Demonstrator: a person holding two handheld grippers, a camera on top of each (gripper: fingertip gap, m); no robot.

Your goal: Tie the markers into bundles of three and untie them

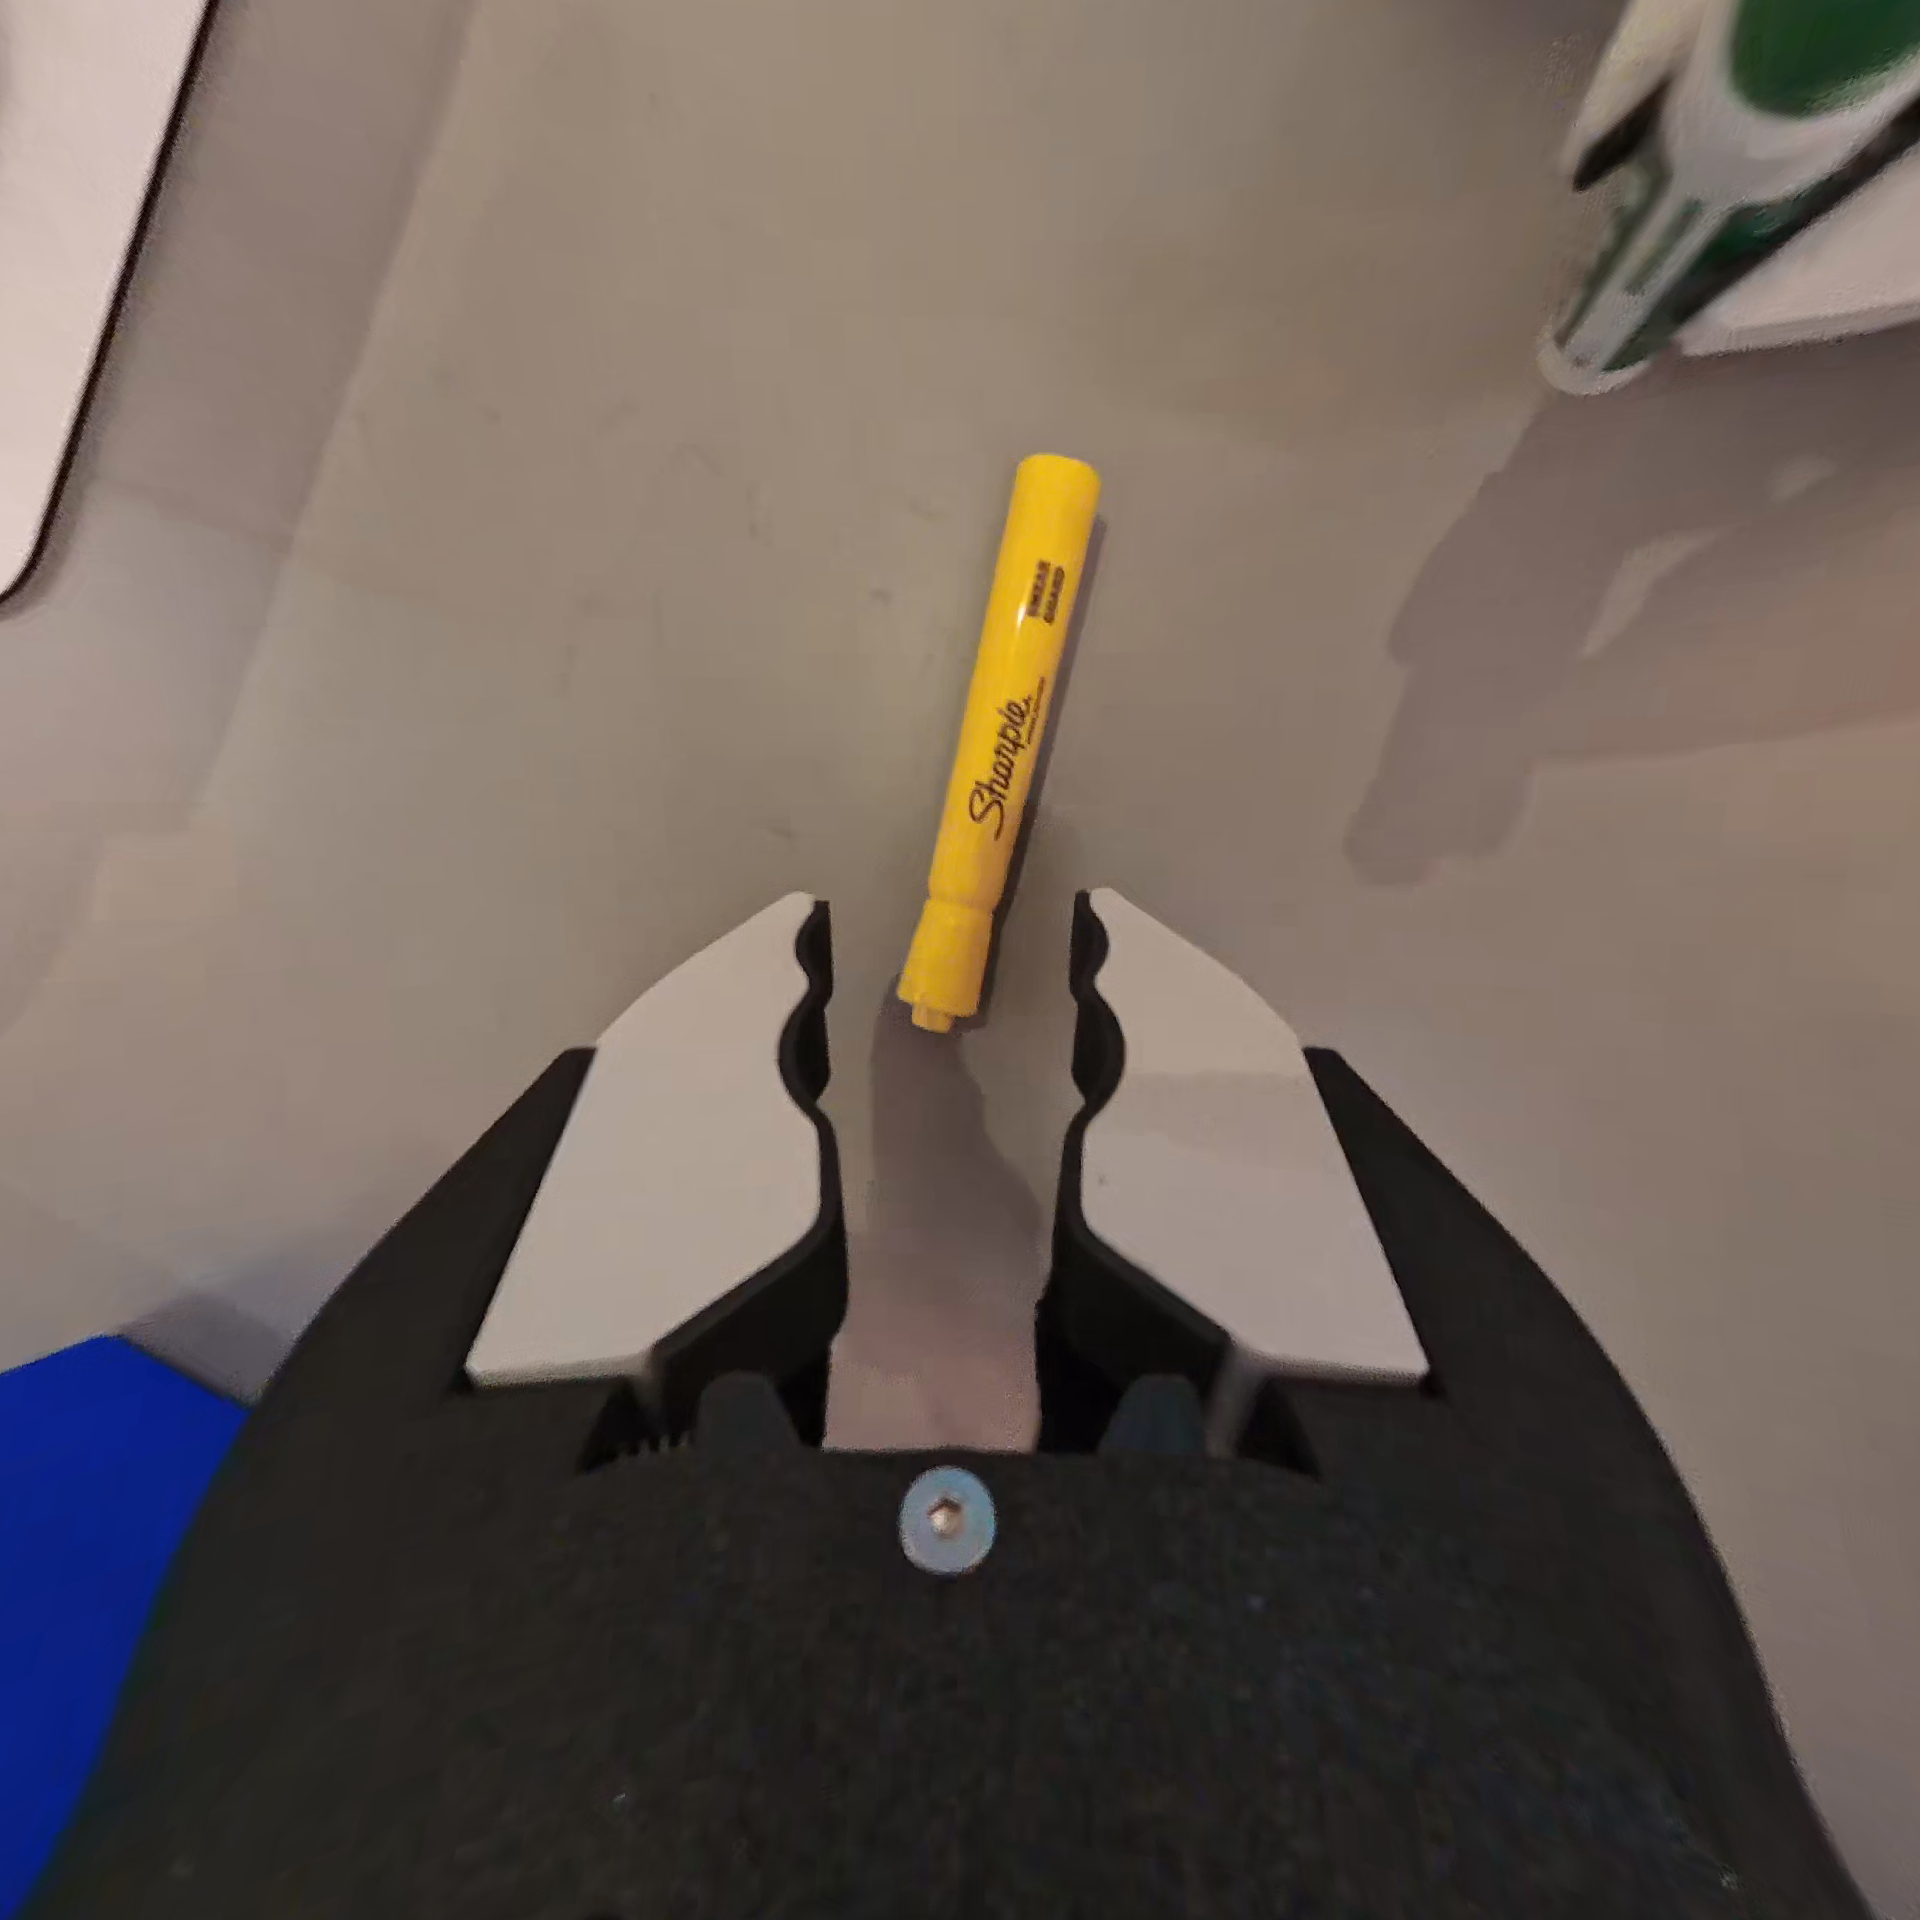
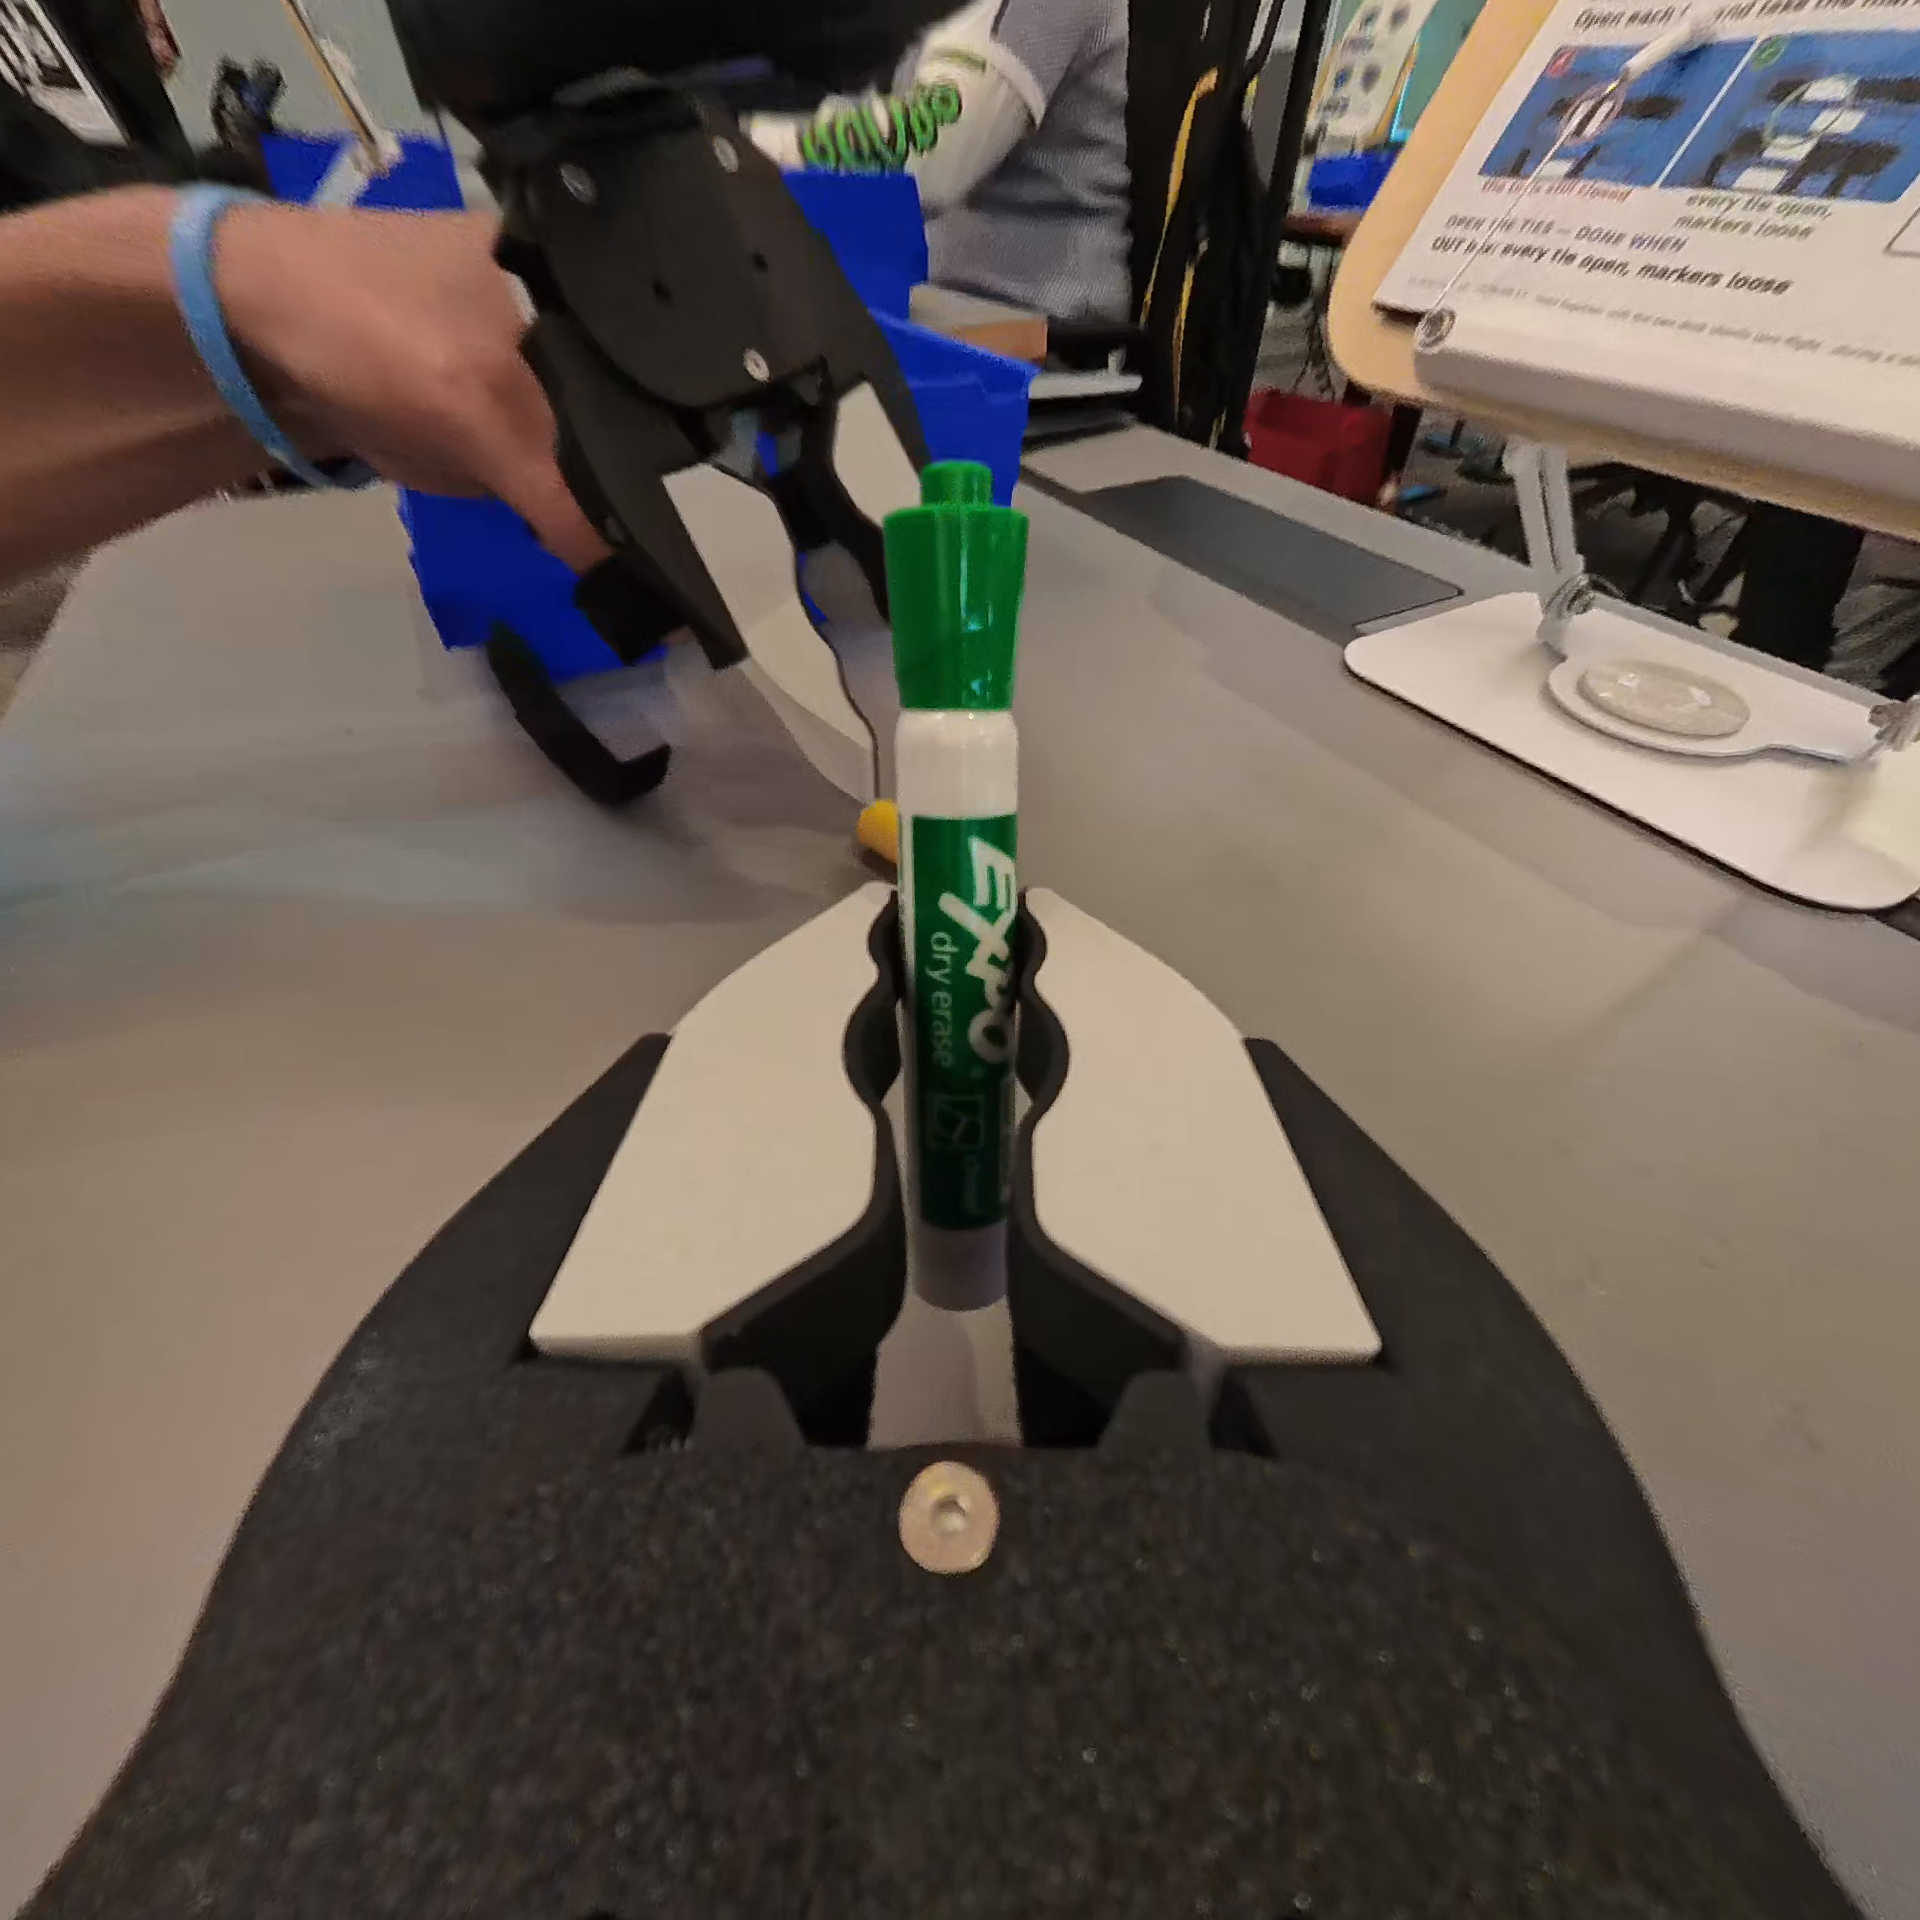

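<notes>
Right wrist view: right gripper (image 2: 956,935) clamps green marker (image 2: 956,831); left gripper (image 1: 951,935) gapes over yellow marker (image 1: 1003,727).

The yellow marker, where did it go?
The yellow marker lies flat on the grey table in the left wrist view, its near end between the tips of the open left gripper, untouched.

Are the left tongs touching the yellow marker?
Apart. The left wrist view shows the left tongs open, with grey table visible between each finger and the yellow marker.
</notes>
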